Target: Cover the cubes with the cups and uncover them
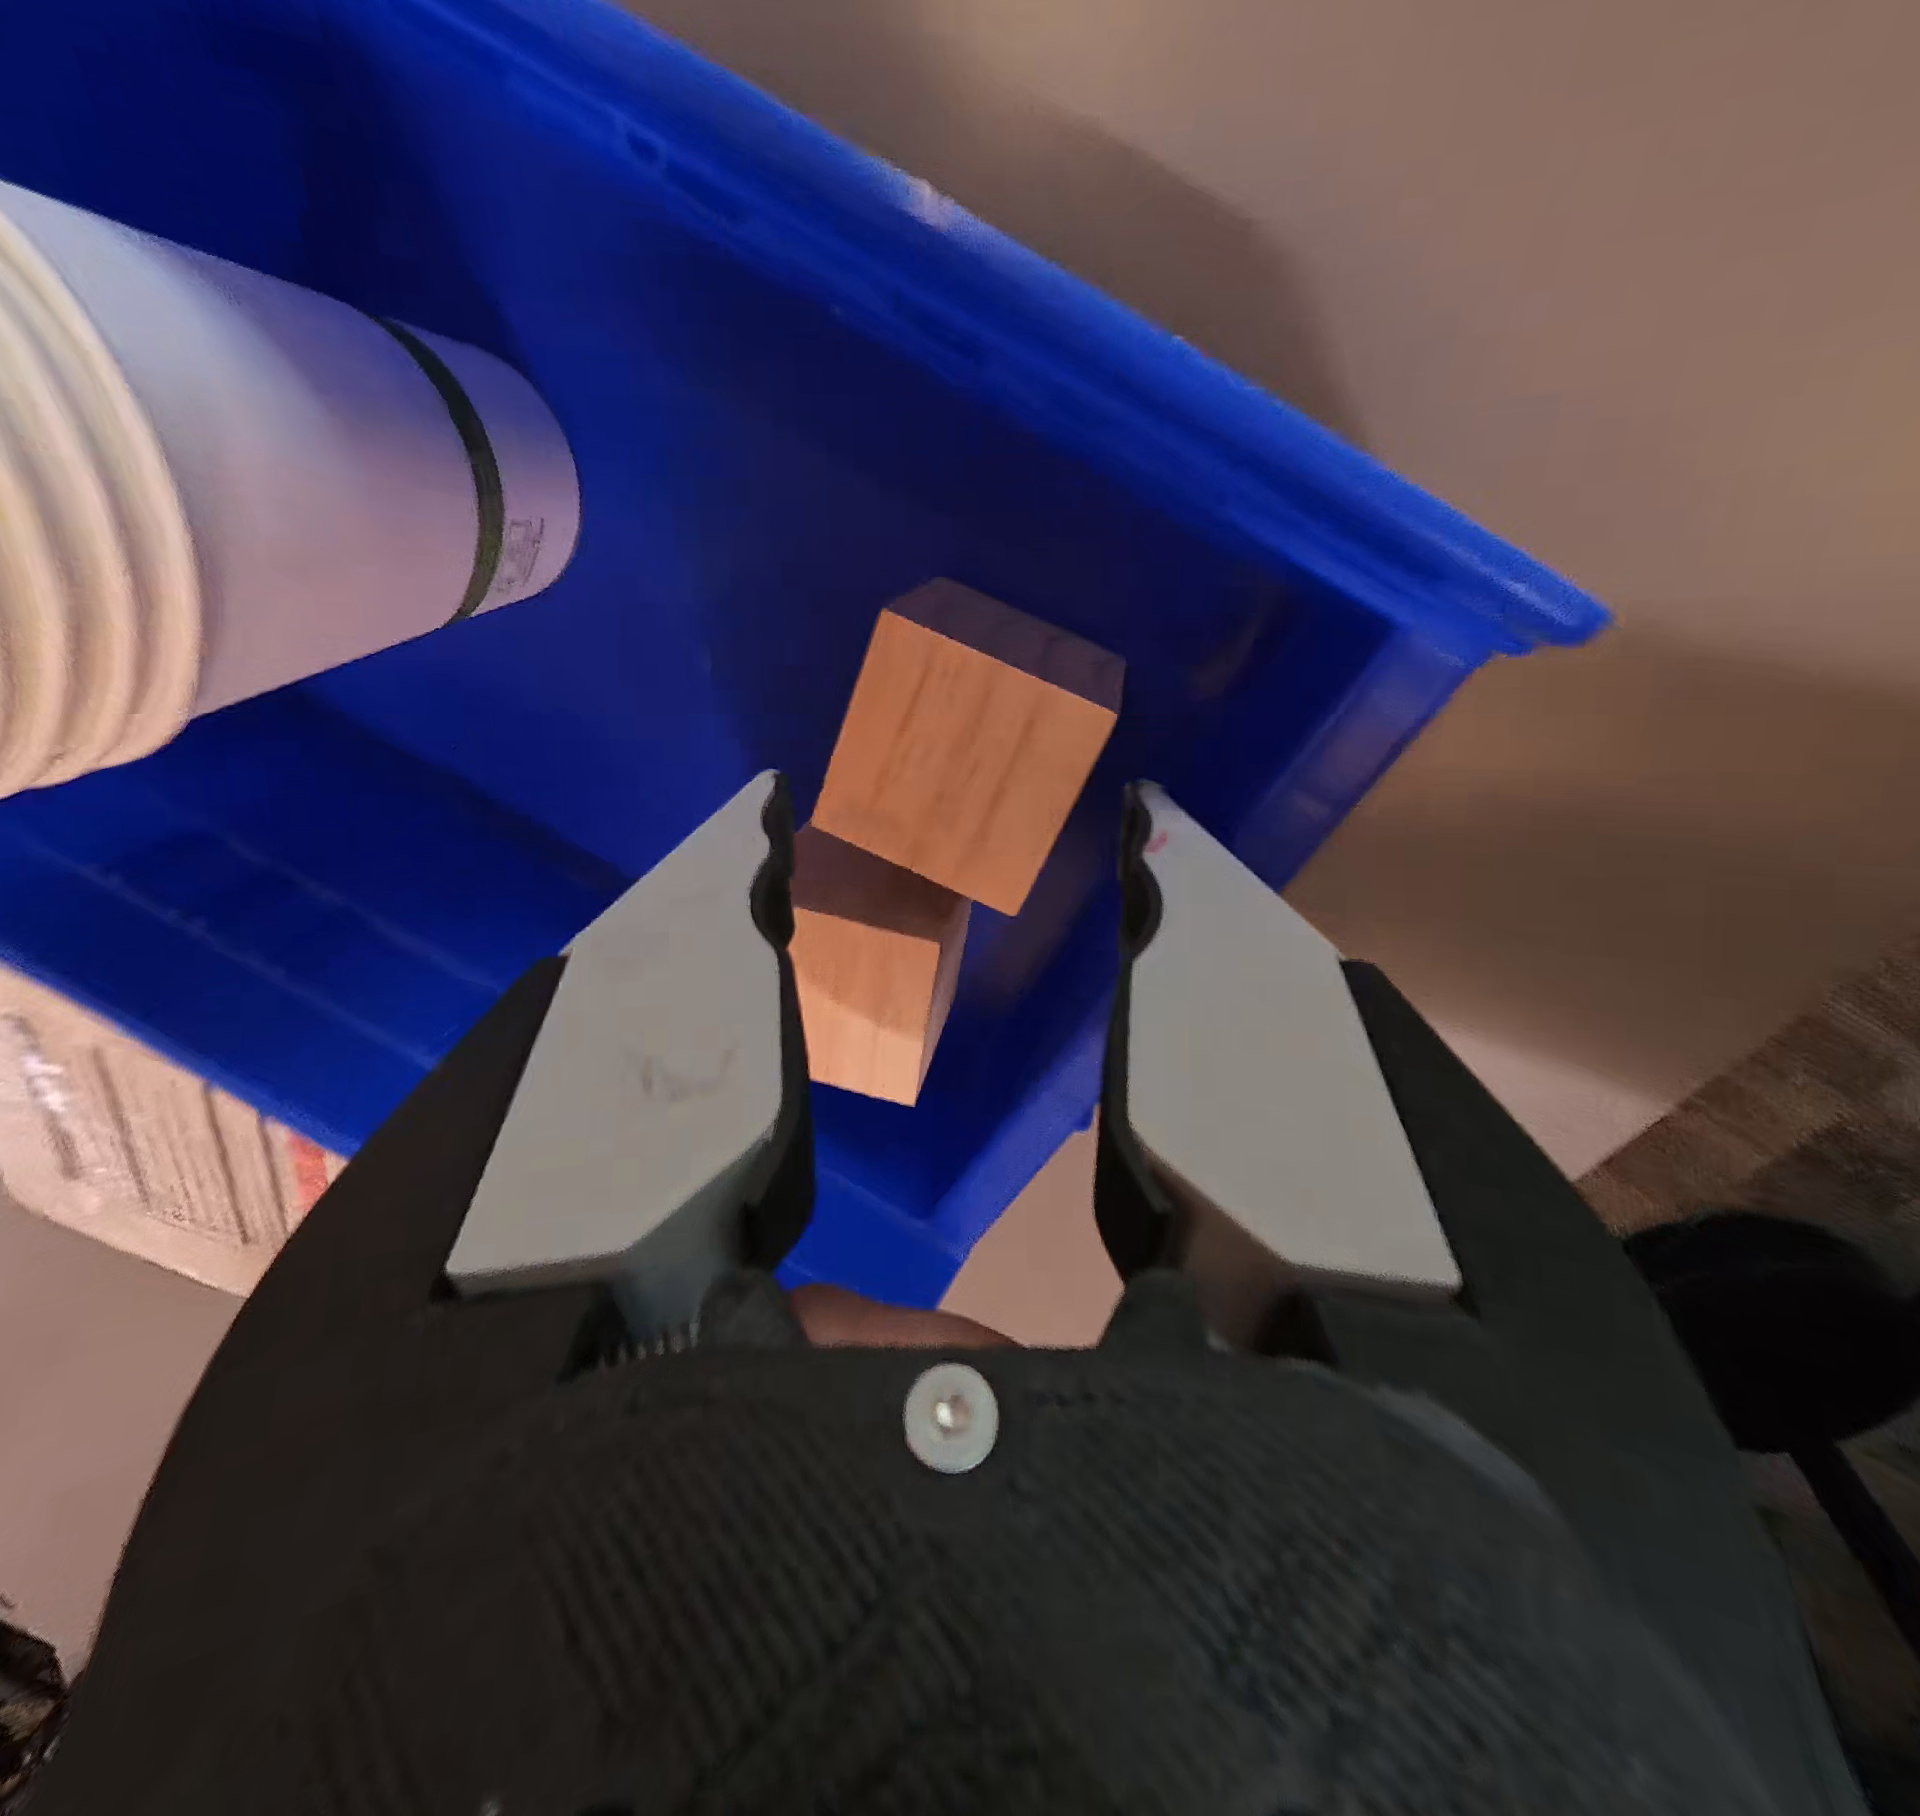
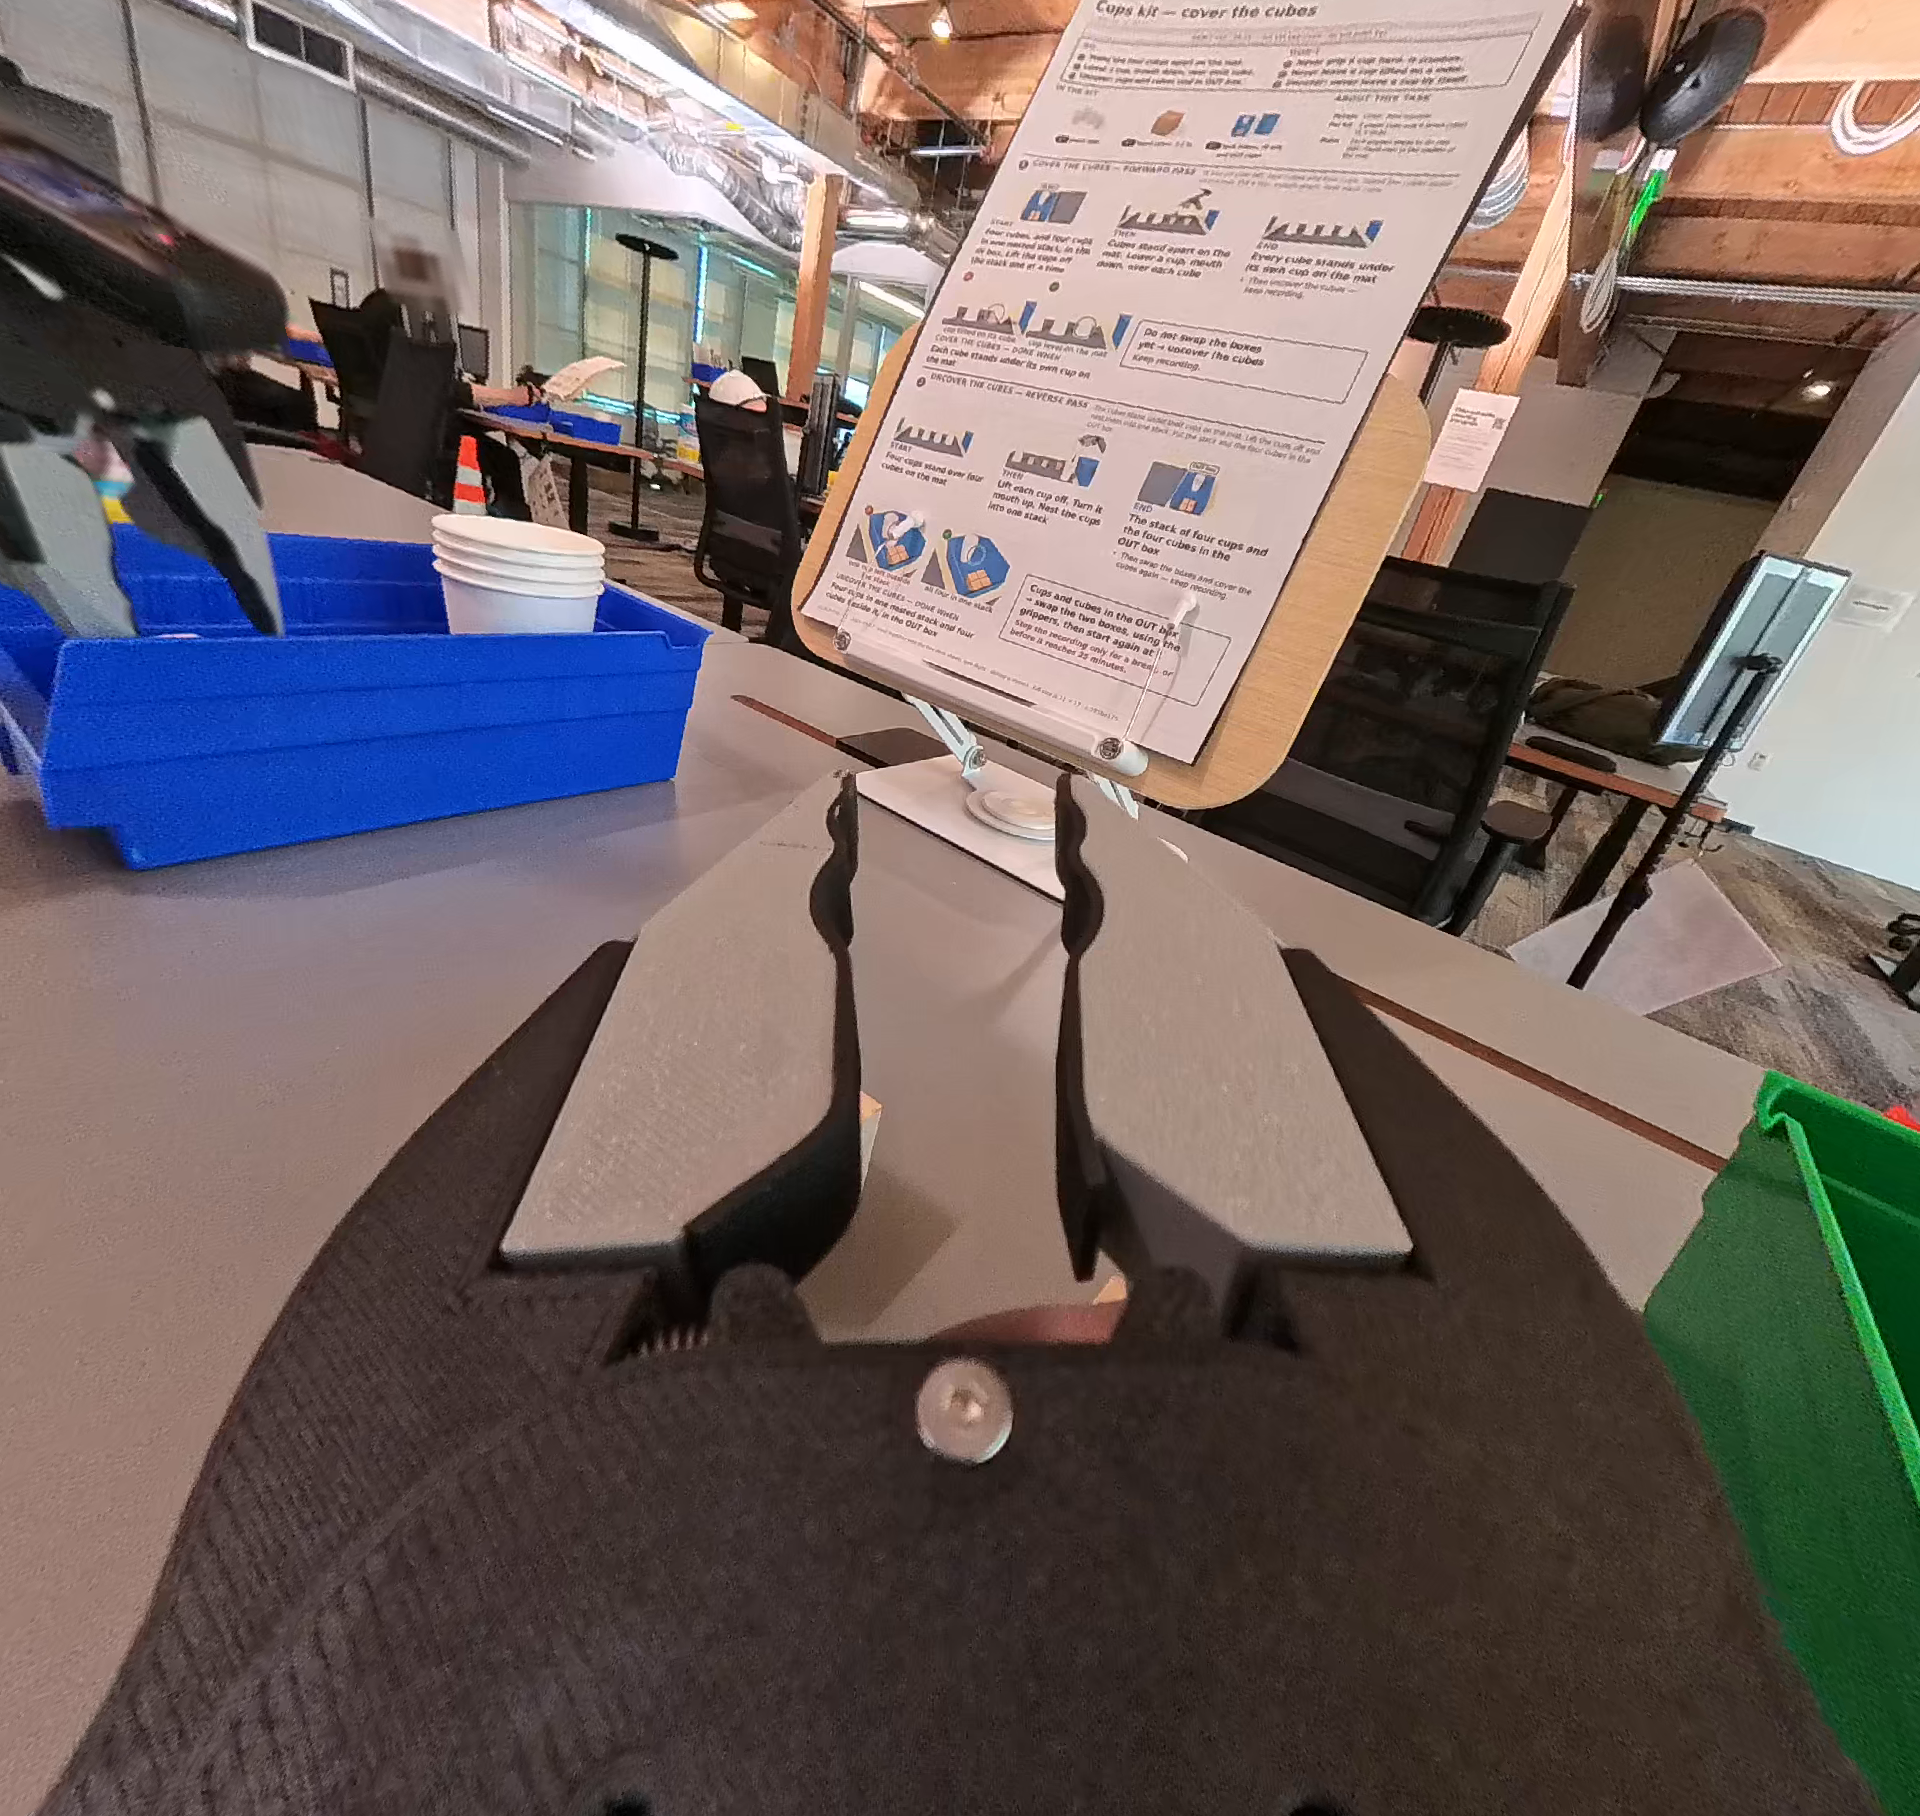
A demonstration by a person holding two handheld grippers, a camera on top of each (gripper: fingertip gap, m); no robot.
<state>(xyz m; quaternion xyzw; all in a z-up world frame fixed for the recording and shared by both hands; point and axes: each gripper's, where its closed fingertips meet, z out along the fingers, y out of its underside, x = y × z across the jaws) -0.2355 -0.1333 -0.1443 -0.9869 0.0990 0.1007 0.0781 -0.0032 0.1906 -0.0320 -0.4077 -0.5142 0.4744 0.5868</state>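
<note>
In the left wrist view my left gripper (image 1: 953,784) hangs open over the blue bin (image 1: 727,260). Two wooden cubes lie in the bin: the farther cube (image 1: 966,758) sits just beyond my fingertips, and the nearer cube (image 1: 873,1008) lies between the pads, close to the left pad and clear of the right one. A stack of white paper cups (image 1: 260,519) stands in the bin at left. The right wrist view shows the bin (image 2: 364,727), the cups (image 2: 517,577) and the left gripper (image 2: 187,623) above it. My right gripper (image 2: 956,790) is open and empty over the grey table (image 2: 312,1039).
An instruction sheet on a wooden stand (image 2: 1195,364) stands on the table ahead of the right gripper. A green bin (image 2: 1818,1351) sits at the right edge. A clear printed bag (image 1: 125,1122) lies beside the blue bin. Desks and chairs fill the background.
</note>
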